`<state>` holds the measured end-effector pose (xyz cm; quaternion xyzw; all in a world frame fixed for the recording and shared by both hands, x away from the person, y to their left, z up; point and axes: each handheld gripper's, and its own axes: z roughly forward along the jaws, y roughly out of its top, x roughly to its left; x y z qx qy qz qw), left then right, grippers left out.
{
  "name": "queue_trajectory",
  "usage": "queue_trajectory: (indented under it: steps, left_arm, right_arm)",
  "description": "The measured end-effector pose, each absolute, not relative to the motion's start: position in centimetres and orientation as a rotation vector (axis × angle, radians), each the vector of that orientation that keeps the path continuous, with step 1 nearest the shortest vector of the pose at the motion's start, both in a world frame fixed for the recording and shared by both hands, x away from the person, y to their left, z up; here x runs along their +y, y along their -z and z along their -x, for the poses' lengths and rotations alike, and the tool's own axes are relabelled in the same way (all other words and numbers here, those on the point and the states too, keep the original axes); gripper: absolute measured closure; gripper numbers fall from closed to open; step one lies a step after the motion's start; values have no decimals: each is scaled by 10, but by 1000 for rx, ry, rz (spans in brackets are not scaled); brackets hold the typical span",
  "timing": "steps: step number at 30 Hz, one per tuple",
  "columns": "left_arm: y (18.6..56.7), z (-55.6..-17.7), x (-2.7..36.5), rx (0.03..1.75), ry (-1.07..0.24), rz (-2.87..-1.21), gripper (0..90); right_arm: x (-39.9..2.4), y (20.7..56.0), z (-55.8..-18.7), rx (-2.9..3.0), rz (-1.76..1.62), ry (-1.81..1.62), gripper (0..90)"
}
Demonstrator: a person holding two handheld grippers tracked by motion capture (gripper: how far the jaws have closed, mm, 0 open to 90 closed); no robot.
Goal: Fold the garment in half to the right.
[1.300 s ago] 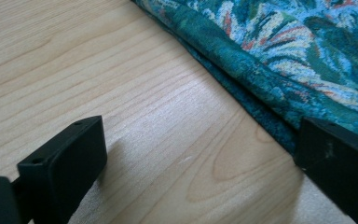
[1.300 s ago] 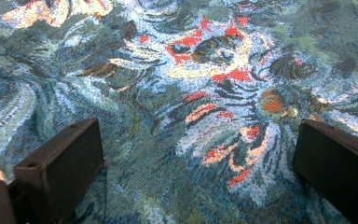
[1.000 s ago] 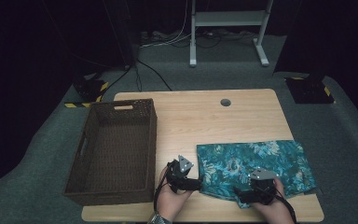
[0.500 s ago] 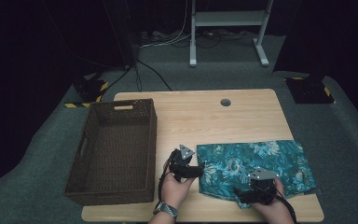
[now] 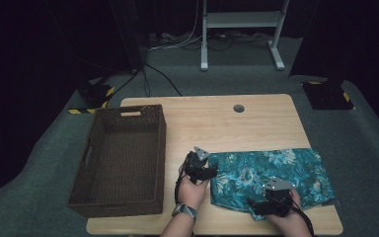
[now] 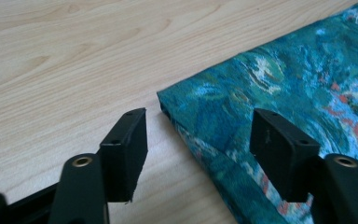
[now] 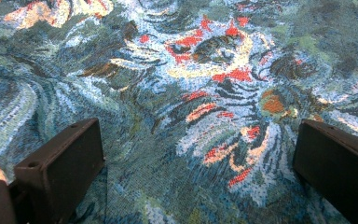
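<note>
We find a folded teal floral cloth [image 5: 271,175] lying flat on the near right part of the wooden table [image 5: 212,123], its right end reaching the table's right edge. A dark wicker basket [image 5: 123,158] stands on the table's left side, well apart from the cloth.

The left gripper [image 5: 208,171] sits at the cloth's left end. In the left gripper view [image 6: 200,140] its jaws stand apart and have just been closing. The folded left edge and the near corner of the cloth [image 6: 279,88] lie between them: one jaw is over bare wood just beside the edge, the other over the fabric. Neither pad presses on the cloth; a gap shows on both sides.

The right gripper [image 5: 264,205] rests over the cloth's near edge, towards its middle. In the right gripper view [image 7: 196,158] its jaws are spread wide, with the printed cloth [image 7: 205,70] lying flat between and beyond them. We see no fabric gathered or pinched between these pads.
</note>
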<state>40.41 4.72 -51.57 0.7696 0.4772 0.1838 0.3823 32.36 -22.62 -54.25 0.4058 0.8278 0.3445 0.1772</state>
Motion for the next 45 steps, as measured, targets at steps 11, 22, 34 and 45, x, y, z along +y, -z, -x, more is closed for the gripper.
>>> queue_trajectory:
  steps: [11, 22, 34, 45]
  left_arm:
    - [522, -426, 45, 1220, -455, -1966, 463]
    - [532, -434, 43, 1256, -448, -1955, 461]
    - [539, -434, 39, 1271, -474, -1917, 526]
    - [540, -427, 34, 1291, -532, -1919, 712]
  right_arm:
    - [-226, 543, -324, 2344, -1146, -976, 17]
    - [-226, 543, -324, 2344, -1145, -976, 17]
    - [-226, 543, -324, 2344, -1145, -976, 18]
    - [-226, 542, -323, 2342, -1148, -976, 20]
